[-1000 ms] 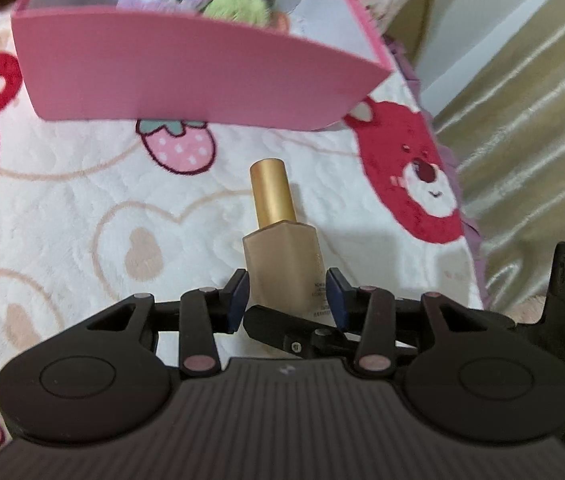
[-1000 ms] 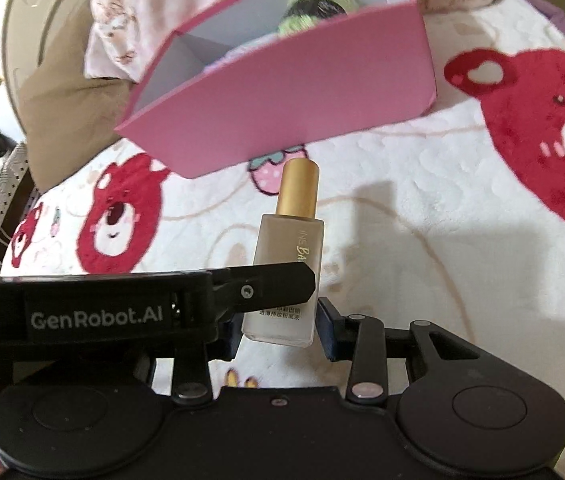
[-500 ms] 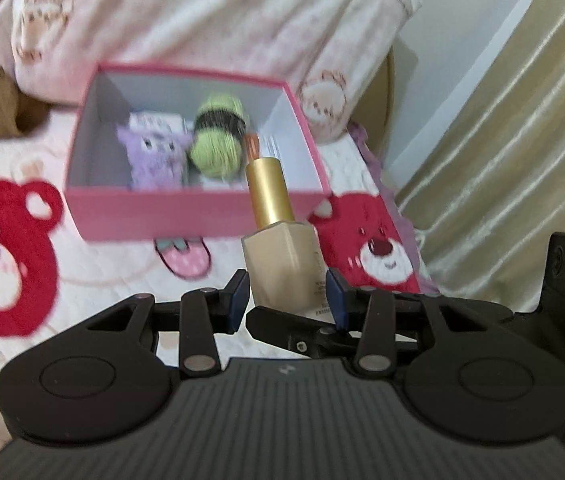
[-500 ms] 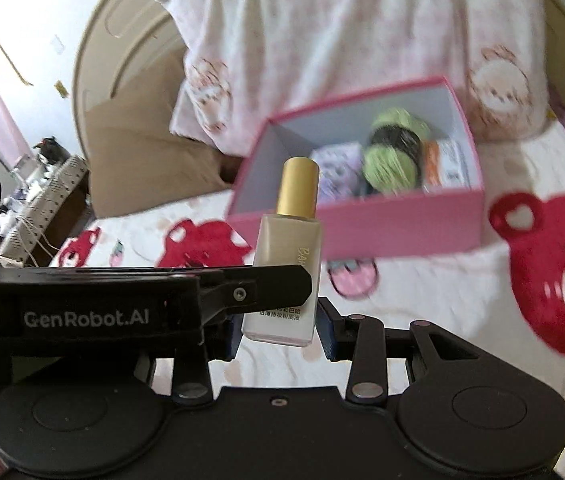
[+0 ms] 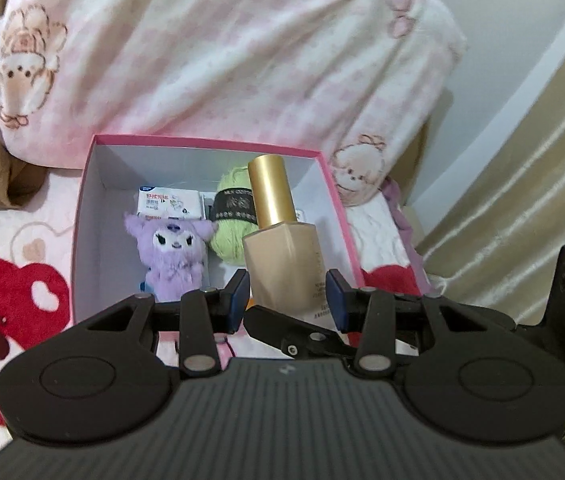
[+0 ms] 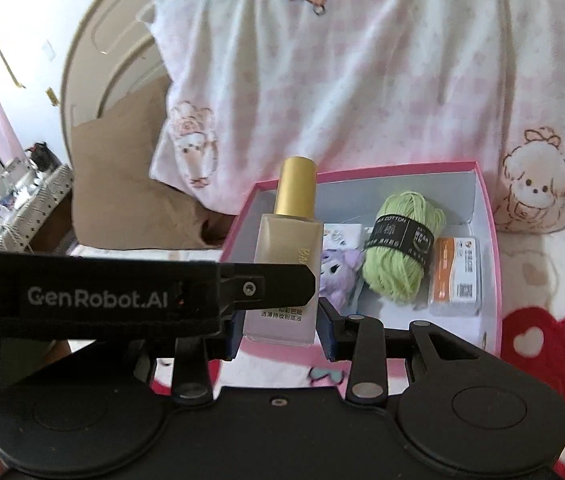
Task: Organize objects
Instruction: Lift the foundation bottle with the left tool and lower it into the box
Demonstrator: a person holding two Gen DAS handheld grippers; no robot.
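Observation:
A beige foundation bottle with a gold cap [image 5: 282,256] [image 6: 286,264] is held upright in the air by both grippers, in front of and above a pink box [image 5: 338,204] [image 6: 490,216]. My left gripper [image 5: 287,294] and my right gripper [image 6: 280,330] are each shut on the bottle's lower body, crossing one another. The box holds a purple plush toy [image 5: 172,256] [image 6: 340,272], a green yarn ball [image 5: 230,224] [image 6: 400,248], a white medicine box [image 5: 168,202] and an orange-and-white box [image 6: 456,276].
The box sits on a white blanket with red bears [image 5: 6,300] [image 6: 542,344]. A pink-and-white pillow [image 5: 222,60] [image 6: 362,80] lies behind it, a brown cushion [image 6: 122,184] to the left. Beige curtains [image 5: 522,180] hang at the right.
Both grippers have risen with the bottle and tilted, so the box is now seen from above with its inside open to view, closer under the bottle.

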